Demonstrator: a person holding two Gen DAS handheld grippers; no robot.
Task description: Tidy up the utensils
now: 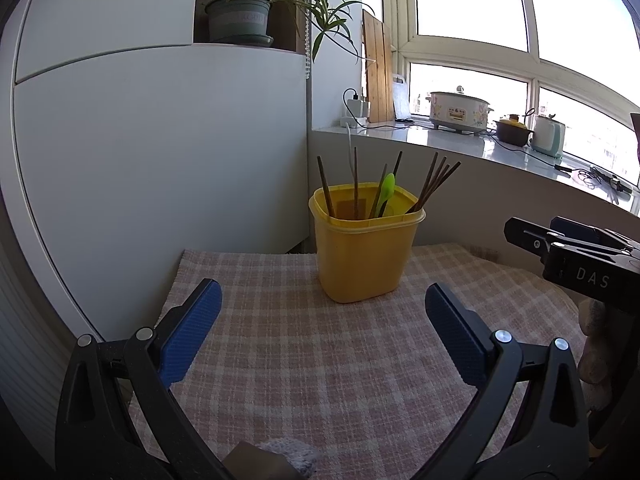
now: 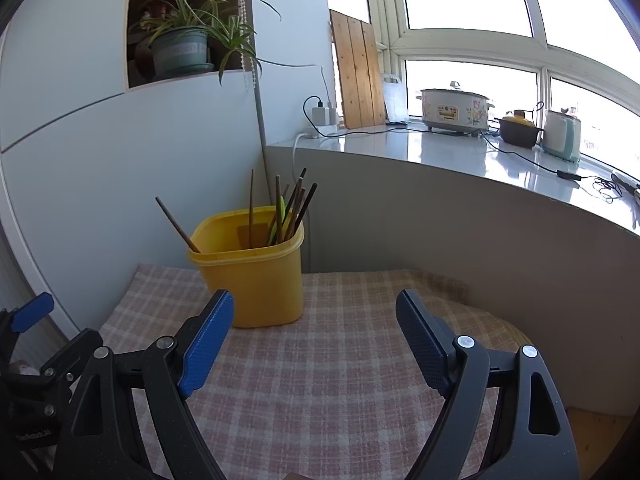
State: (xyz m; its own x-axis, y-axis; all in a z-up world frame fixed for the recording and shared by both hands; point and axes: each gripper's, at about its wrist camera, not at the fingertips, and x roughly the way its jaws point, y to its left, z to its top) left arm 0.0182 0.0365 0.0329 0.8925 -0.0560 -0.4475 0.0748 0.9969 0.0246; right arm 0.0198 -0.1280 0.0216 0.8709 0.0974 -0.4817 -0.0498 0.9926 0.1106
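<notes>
Left tongs (image 1: 323, 308): spread wide, empty
Right tongs (image 2: 315, 318): spread too, empty
Left view only: lime-green plastic spoon (image 1: 386, 191) face-on in yellow plastic tub (image 1: 362, 256)

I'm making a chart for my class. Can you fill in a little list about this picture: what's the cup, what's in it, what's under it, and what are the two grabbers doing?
cup: yellow container, upright
inside: brown chopsticks and a green spoon, standing up
under it: checked cloth
left gripper: open, empty, apart from the container
right gripper: open, empty
nothing else lies on the cloth
</notes>
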